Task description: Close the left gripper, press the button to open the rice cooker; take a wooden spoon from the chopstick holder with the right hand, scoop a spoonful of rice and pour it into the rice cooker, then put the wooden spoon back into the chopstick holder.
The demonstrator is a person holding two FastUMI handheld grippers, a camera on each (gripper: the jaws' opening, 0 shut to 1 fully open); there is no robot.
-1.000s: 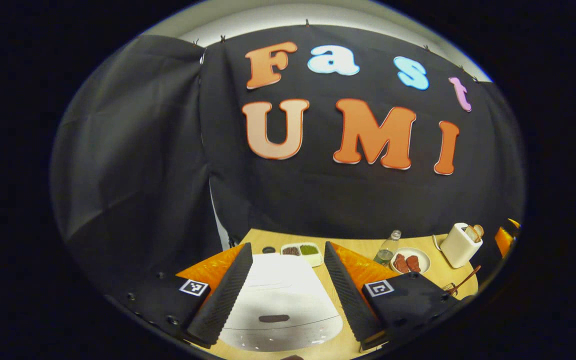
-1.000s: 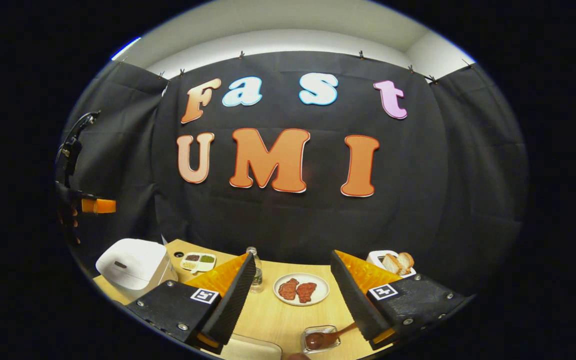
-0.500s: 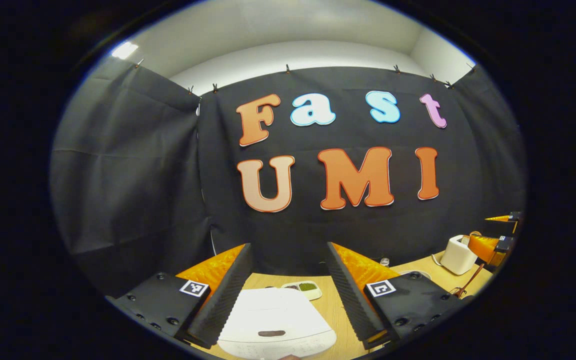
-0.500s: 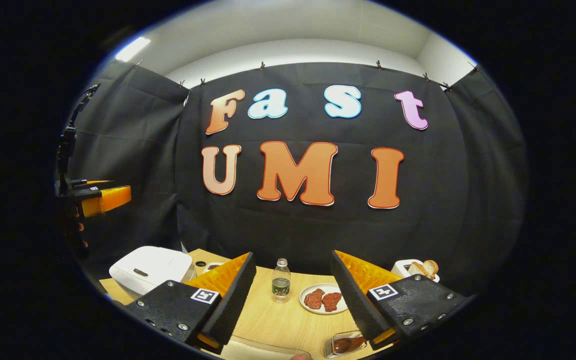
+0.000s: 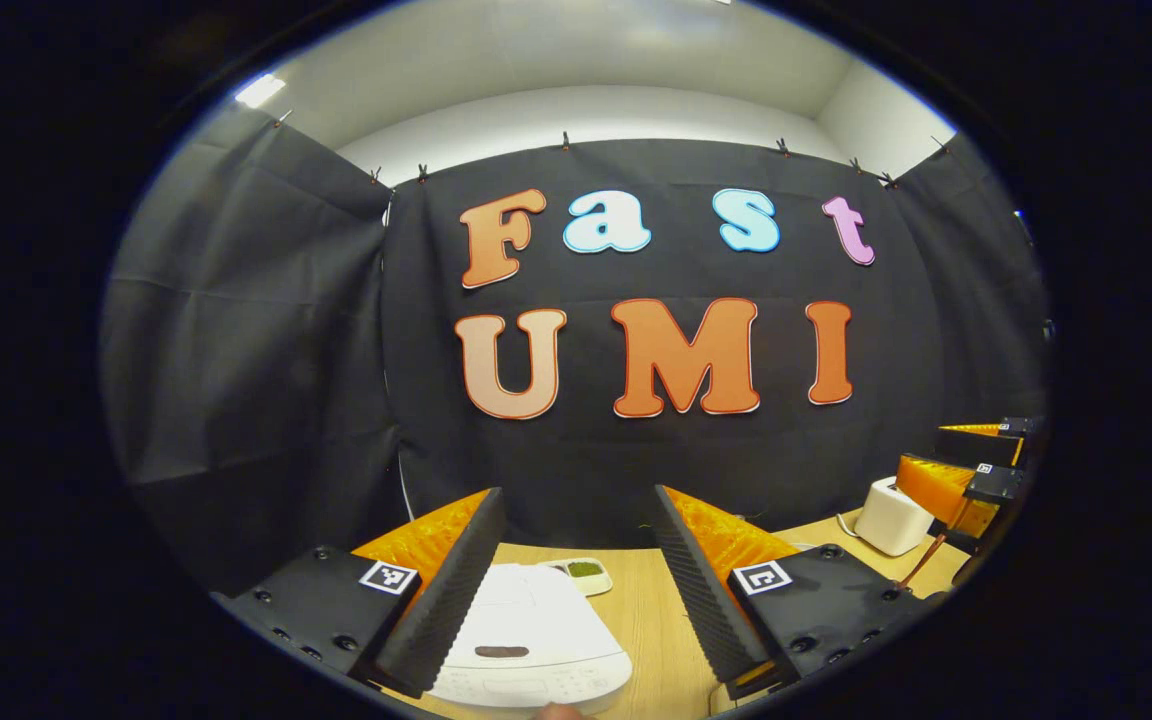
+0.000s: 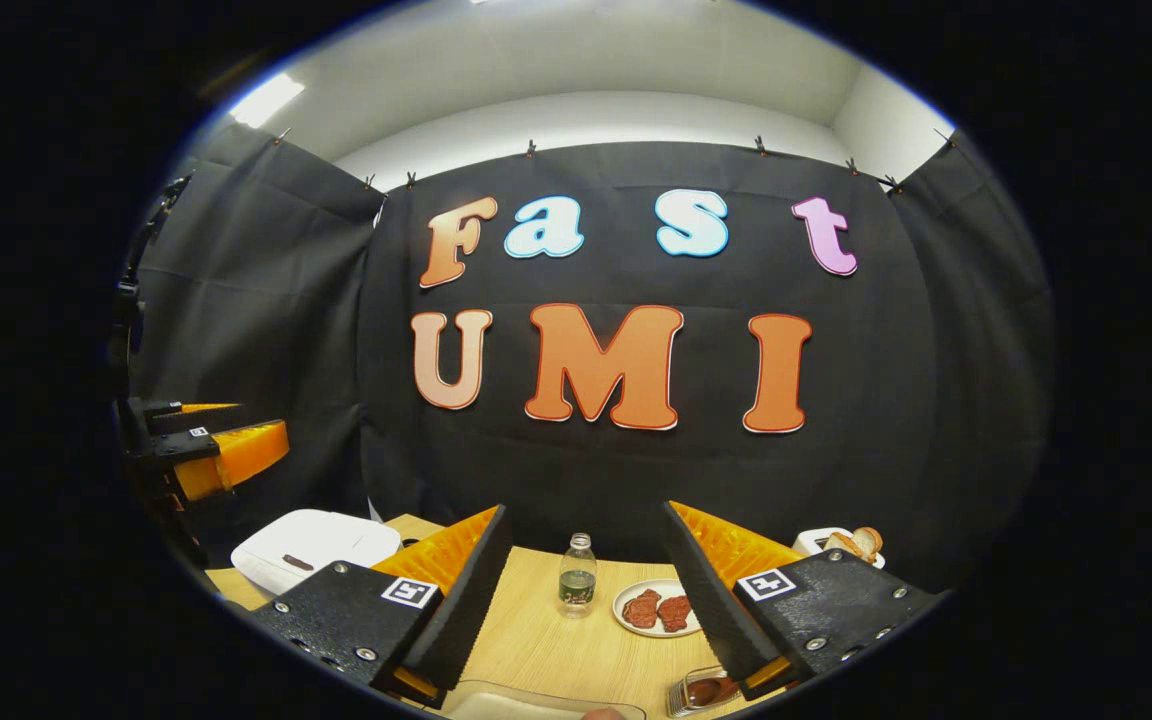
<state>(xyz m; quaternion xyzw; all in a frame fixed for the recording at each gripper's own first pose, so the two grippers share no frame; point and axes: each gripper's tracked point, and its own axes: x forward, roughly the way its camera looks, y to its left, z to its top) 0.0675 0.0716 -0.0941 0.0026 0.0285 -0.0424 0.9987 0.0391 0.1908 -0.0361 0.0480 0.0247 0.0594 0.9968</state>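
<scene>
The white rice cooker (image 5: 526,640) sits closed on the wooden table, its dark lid button (image 5: 501,651) facing me. My left gripper (image 5: 576,500) hovers above and behind it, open, with nothing between its fingers. In the right gripper view the cooker (image 6: 311,545) stands at the far left under the left gripper (image 6: 221,445). My right gripper (image 6: 586,510) is open and empty over the table. At the bottom edge, partly behind its right finger, a clear holder (image 6: 701,690) has the wooden spoon's brown bowl in it. The spoon's handle (image 5: 921,565) slants up at the right.
A water bottle (image 6: 576,580) and a plate (image 6: 656,608) of red meat stand mid-table. A white toaster (image 6: 841,543) with bread is at the back right. A small dish (image 5: 581,572) of green grains lies behind the cooker. A clear container (image 6: 536,705) shows at the bottom edge.
Both views have tilted upward, so the table and its objects sit lower and more wall and ceiling show. Both grippers stay open and hold nothing.
</scene>
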